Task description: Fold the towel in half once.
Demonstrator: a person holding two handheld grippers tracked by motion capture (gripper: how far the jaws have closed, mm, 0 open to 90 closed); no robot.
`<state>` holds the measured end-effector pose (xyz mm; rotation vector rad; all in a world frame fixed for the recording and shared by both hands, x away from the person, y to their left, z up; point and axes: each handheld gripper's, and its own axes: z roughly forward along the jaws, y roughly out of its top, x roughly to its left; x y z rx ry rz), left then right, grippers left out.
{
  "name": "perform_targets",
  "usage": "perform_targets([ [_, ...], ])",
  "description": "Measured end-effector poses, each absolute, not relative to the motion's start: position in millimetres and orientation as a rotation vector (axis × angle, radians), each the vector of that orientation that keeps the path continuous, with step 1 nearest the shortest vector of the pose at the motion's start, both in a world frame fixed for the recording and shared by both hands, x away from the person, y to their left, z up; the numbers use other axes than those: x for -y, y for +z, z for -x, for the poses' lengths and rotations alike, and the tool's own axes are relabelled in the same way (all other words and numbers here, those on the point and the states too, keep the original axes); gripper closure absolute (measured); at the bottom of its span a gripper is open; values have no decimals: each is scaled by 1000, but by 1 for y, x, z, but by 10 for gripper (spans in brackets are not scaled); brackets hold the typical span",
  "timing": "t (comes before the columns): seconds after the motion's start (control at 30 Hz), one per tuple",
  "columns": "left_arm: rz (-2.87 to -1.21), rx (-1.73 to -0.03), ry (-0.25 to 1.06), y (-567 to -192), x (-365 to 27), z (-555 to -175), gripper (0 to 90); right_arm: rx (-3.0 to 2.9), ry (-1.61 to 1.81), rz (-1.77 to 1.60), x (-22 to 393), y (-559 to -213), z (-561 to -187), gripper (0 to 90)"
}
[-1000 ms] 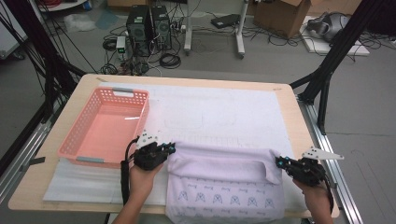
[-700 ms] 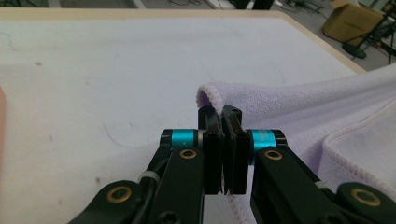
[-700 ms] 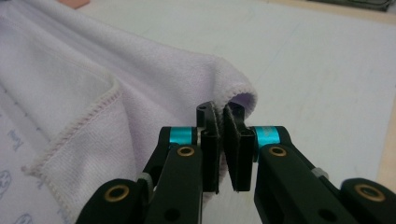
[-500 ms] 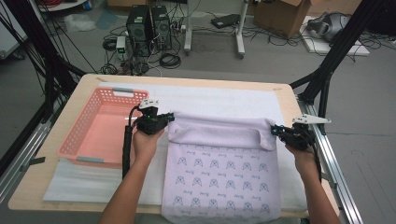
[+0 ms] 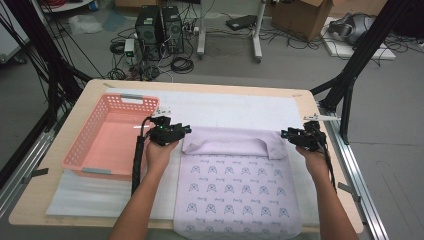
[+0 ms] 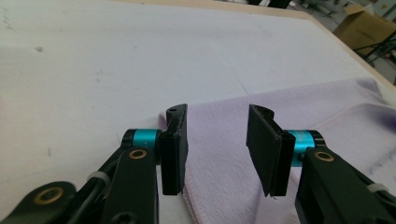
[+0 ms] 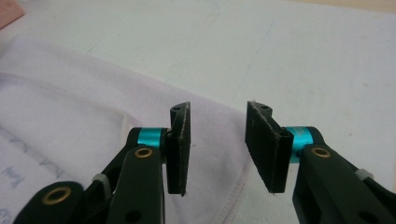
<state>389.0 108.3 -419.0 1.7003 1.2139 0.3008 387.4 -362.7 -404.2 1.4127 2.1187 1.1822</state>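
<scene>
The pale lilac patterned cloth point(image 5: 237, 187) sits lower centre on the table, top edge folded over. Both the left gripper point(image 5: 186, 130) and right gripper point(image 5: 284, 134) have just been opening, jaws spread, nothing pinched. Probably light and floppy; grab the corners.

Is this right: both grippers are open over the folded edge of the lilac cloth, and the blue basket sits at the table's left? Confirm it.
Not quite. In the high view the basket is pink, not blue. The rest holds: the left gripper and right gripper stand open over the lilac cloth's folded edge.

The high view looks down and forward over the worktop point(image 5: 300, 100); both gripper views sit close above the shared lilac cloth point(image 5: 235, 180).
</scene>
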Motion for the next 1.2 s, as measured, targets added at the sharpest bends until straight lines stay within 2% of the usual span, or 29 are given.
perform_targets([
  [0.07, -1737, -1194, 269, -420, -106, -387, 510, -2125, 1211, -1421, 364, -403, -383, 546],
  [0.27, -1769, -1101, 244, -420, -92, -377, 434, -2217, 1241, -1383, 354, -405, -368, 450],
  [0.33, -1763, -1107, 226, -427, -90, -373, 442, -2241, 1249, -1369, 349, -408, -362, 415],
  [0.43, -1797, -1126, 222, -440, -88, -366, 472, -2272, 1232, -1305, 338, -414, -353, 412],
  [0.53, -1891, -1139, 244, -448, -86, -363, 620, -2315, 1170, -1258, 328, -420, -348, 408],
  [0.63, -1911, -1137, 290, -447, -84, -361, 785, -2357, 1087, -1204, 319, -427, -344, 463],
  [0.67, -1905, -1135, 300, -446, -84, -360, 821, -2366, 1037, -1188, 317, -430, -343, 527],
  [0.77, -1905, -1124, 299, -444, -83, -358, 844, -2338, 957, -1165, 319, -433, -342, 774],
  [0.8, -1908, -1114, 300, -442, -84, -357, 848, -2326, 977, -1174, 322, -433, -342, 812],
  [0.87, -1890, -1097, 303, -439, -84, -353, 849, -2303, 1002, -1186, 328, -431, -341, 835],
  [1.2, -1821, -1015, 282, -438, -95, -320, 851, -2297, 1158, -1200, 361, -425, -314, 838],
])
